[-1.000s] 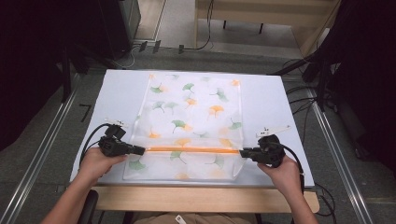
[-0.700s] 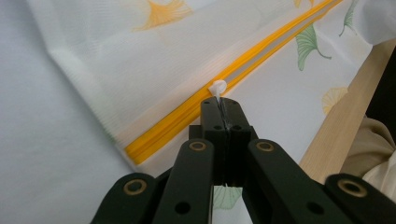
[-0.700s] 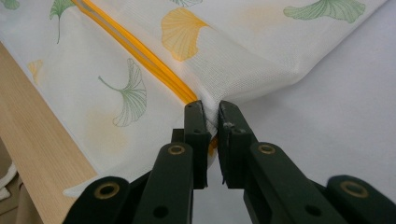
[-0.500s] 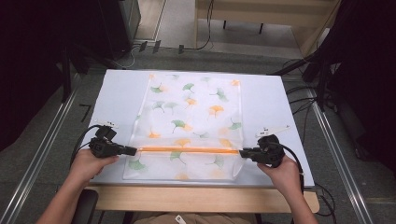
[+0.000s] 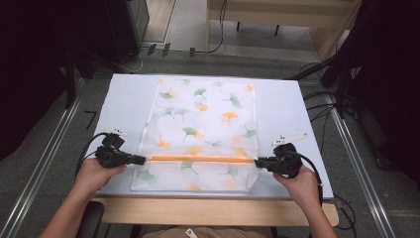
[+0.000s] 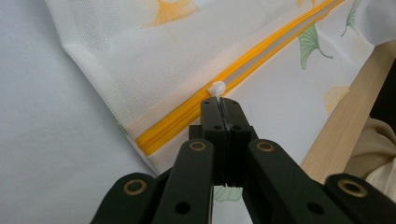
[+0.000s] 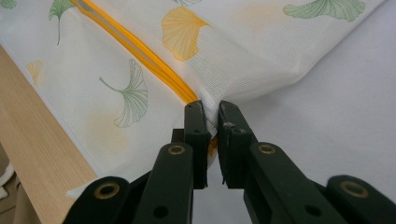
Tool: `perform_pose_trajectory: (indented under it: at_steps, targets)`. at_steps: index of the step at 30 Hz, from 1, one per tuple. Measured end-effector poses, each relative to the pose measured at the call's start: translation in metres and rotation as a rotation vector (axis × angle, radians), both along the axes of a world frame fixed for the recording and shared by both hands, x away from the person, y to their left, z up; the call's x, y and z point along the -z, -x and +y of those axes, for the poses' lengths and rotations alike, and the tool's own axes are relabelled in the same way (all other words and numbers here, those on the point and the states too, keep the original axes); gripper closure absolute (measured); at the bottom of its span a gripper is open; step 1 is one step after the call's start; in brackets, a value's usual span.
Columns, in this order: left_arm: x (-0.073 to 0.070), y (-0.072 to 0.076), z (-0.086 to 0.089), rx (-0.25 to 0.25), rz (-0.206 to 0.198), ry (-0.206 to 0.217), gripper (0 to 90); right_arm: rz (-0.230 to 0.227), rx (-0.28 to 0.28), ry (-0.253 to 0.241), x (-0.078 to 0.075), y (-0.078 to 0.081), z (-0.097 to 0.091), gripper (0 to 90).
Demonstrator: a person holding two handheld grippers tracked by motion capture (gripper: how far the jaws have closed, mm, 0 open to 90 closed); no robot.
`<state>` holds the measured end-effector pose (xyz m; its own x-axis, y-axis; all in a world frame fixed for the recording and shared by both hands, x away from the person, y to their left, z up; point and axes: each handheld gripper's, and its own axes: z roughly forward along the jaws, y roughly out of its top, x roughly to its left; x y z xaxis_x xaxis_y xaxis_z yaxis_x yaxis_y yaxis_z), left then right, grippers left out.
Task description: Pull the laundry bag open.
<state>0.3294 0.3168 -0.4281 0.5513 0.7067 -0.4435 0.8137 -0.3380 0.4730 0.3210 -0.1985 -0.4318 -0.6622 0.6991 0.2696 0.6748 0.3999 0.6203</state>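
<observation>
You have one mesh bag (image 5: 203, 134) printed with ginkgo leaves lying on one white table top (image 5: 297, 114). One orange zipper (image 5: 200, 159) runs across the bag, with one white zipper pull (image 6: 216, 87). You hold two grippers: the left gripper (image 5: 141, 159) and the right gripper (image 5: 257, 162), one in each hand.

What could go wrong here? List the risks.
The left gripper pinches only the small white zipper pull; it may slip out. The right gripper holds a thin fold of the bag at the zipper end; the mesh could slide free or bunch up.
</observation>
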Motion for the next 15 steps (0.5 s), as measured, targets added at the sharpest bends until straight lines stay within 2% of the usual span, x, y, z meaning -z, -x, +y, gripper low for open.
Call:
perform_pose_trajectory:
  at_steps: [7,9,15]
  targets:
    - [-0.002,0.001,0.003,-0.017,-0.01,0.007,90.0,-0.002,-0.004,-0.002,0.0,0.0,0.0,84.8]
    - [-0.001,0.002,0.004,-0.018,-0.01,-0.004,90.0,-0.001,-0.006,-0.001,0.0,0.0,0.001,84.8]
    - [-0.001,0.005,0.018,-0.042,-0.006,-0.001,90.0,0.005,-0.005,-0.002,0.0,0.0,0.0,84.8]
